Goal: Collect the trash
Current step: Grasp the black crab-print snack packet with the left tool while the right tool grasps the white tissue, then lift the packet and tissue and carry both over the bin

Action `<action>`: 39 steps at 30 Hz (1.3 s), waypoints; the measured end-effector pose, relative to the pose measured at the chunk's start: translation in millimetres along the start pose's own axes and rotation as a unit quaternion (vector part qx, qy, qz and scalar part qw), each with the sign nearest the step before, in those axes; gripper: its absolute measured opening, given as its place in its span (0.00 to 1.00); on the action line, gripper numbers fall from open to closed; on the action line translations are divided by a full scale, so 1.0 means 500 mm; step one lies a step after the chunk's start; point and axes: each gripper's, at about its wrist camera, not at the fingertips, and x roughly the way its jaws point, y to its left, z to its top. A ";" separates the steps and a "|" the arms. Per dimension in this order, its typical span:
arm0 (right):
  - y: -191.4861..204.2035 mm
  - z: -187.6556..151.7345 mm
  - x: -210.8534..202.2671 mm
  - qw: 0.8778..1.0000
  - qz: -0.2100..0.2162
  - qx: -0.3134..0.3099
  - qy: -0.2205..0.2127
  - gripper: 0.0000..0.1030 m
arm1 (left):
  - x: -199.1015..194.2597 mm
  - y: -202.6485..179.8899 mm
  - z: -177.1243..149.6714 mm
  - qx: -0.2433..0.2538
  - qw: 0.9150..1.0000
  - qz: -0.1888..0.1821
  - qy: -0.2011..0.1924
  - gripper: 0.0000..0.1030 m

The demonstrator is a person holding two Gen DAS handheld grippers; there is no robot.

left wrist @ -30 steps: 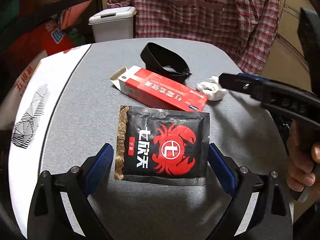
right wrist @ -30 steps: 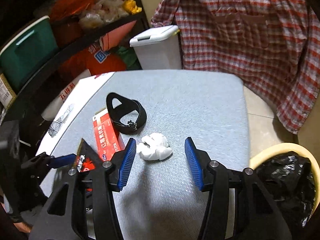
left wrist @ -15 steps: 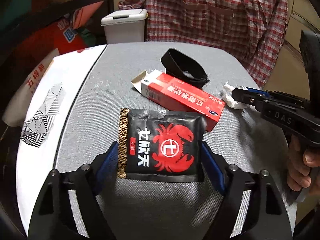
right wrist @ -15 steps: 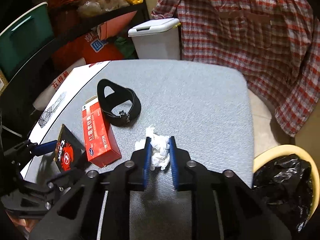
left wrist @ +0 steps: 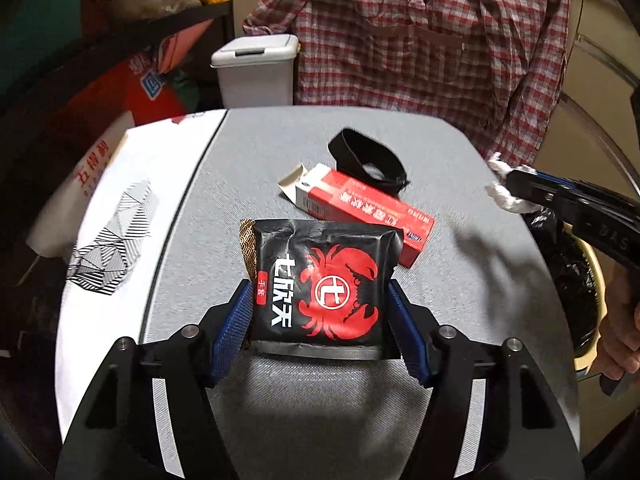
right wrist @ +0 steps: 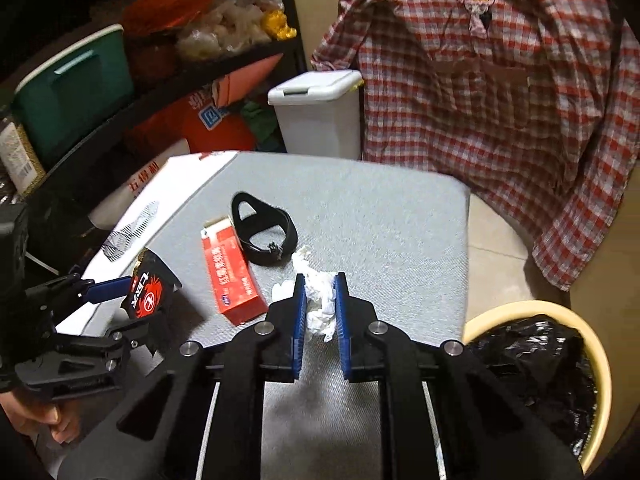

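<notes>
Both grippers had closed and lifted since earlier: the left gripper (left wrist: 320, 320) pinched the black packet (left wrist: 320, 300), the right gripper (right wrist: 320, 312) squeezed the white tissue (right wrist: 318, 306). Nearest that tissue, the lined bin (right wrist: 600, 360) lay just right, beside the table (right wrist: 380, 216).

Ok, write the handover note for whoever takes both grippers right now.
Left gripper: shut on the black crab snack packet.
Right gripper: shut on the crumpled white tissue.
On the grey table: red carton and black strap.
Done: both items gripped.
Left: drop both into the yellow bin with black liner, probably, then fetch the carton and strap.
</notes>
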 end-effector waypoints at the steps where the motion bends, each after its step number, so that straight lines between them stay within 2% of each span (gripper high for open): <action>1: 0.000 0.002 -0.019 1.000 0.000 0.002 -0.006 0.14 | -0.007 0.000 0.000 -0.001 1.000 0.000 -0.002 0.63; 12: 0.021 -0.003 -0.222 0.997 -0.019 -0.001 -0.073 0.14 | -0.131 -0.024 0.003 -0.016 0.998 -0.013 -0.051 0.63; 24: -0.003 -0.087 -0.373 0.991 -0.065 0.037 -0.112 0.14 | -0.237 -0.043 0.006 -0.032 0.995 -0.025 -0.096 0.63; 31: -0.036 -0.121 -0.416 0.987 -0.089 0.054 -0.121 0.14 | -0.268 -0.075 0.004 -0.021 0.993 -0.014 -0.116 0.63; 39: -0.095 -0.135 -0.441 0.982 -0.112 0.077 -0.131 0.14 | -0.276 -0.109 0.002 -0.014 0.992 -0.022 -0.124 0.64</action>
